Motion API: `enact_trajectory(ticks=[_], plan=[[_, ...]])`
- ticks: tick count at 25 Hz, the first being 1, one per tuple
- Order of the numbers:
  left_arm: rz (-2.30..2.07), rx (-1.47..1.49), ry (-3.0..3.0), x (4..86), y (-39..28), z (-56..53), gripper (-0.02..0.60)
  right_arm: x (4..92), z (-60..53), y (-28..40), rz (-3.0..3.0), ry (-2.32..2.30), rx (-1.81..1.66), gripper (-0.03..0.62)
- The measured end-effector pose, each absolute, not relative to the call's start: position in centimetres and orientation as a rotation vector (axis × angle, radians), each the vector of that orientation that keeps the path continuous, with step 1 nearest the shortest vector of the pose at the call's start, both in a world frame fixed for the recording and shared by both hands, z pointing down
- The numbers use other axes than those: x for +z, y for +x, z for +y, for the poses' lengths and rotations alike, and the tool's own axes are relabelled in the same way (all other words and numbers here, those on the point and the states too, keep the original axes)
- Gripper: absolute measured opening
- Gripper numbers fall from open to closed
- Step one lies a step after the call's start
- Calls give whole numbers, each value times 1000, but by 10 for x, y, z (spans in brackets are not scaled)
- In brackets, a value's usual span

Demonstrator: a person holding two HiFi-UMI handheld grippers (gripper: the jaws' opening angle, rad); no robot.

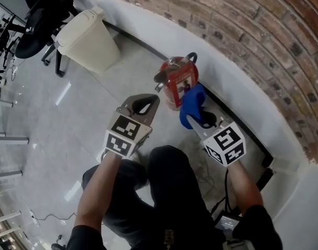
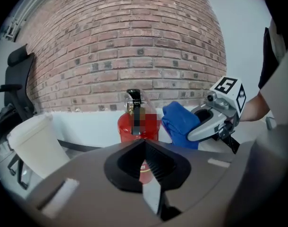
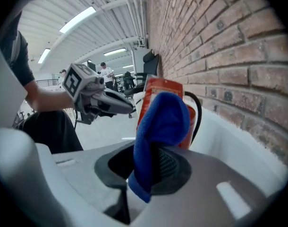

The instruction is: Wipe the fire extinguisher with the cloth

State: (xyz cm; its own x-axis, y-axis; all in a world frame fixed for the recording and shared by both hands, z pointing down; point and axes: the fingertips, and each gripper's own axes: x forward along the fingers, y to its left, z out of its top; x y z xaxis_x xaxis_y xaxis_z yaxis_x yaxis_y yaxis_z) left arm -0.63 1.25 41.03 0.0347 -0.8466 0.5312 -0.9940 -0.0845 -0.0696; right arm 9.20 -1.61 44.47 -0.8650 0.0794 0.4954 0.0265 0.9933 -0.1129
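Right gripper pinches the blue cloth beside the red fire extinguisher; left gripper, pressed together and empty, steadies nothing, so a hard wipe could topple it.

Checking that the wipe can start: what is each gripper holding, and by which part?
The right gripper grips the blue cloth by its lower end, the rest bunched beyond the fingers. The left gripper is shut, empty.

From my right gripper view the cloth hides most of the extinguisher; I can't read its label.
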Motion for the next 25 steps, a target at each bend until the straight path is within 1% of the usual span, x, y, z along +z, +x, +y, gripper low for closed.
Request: enact_trajectory(ticks=[5, 11, 13, 15, 18, 21, 22, 25], plan=[[-1850, 649, 2016, 414, -2, 14, 6, 385, -4, 92, -2752, -129, 44, 75], [-1755, 580, 2114, 411, 26, 5, 14, 367, -69, 89, -2782, 50, 43, 75], [-1713, 581, 2142, 412, 36, 3, 69, 364, -96, 84, -2767, 139, -23, 75], [-1683, 591, 2163, 413, 45, 1, 105, 363, -126, 76, -2738, 233, -87, 75], [-1654, 608, 2183, 418, 57, -4, 162, 378, -159, 56, -2695, 262, -88, 75], [-1619, 637, 2215, 421, 69, -12, 190, 403, -161, 38, -2623, 142, -103, 75], [-1614, 651, 2221, 421, 70, -15, 204, 411, -153, 36, -2596, 90, -113, 75], [-1638, 665, 2199, 421, 63, -19, 219, 419, -124, 45, -2581, -22, -90, 75]])
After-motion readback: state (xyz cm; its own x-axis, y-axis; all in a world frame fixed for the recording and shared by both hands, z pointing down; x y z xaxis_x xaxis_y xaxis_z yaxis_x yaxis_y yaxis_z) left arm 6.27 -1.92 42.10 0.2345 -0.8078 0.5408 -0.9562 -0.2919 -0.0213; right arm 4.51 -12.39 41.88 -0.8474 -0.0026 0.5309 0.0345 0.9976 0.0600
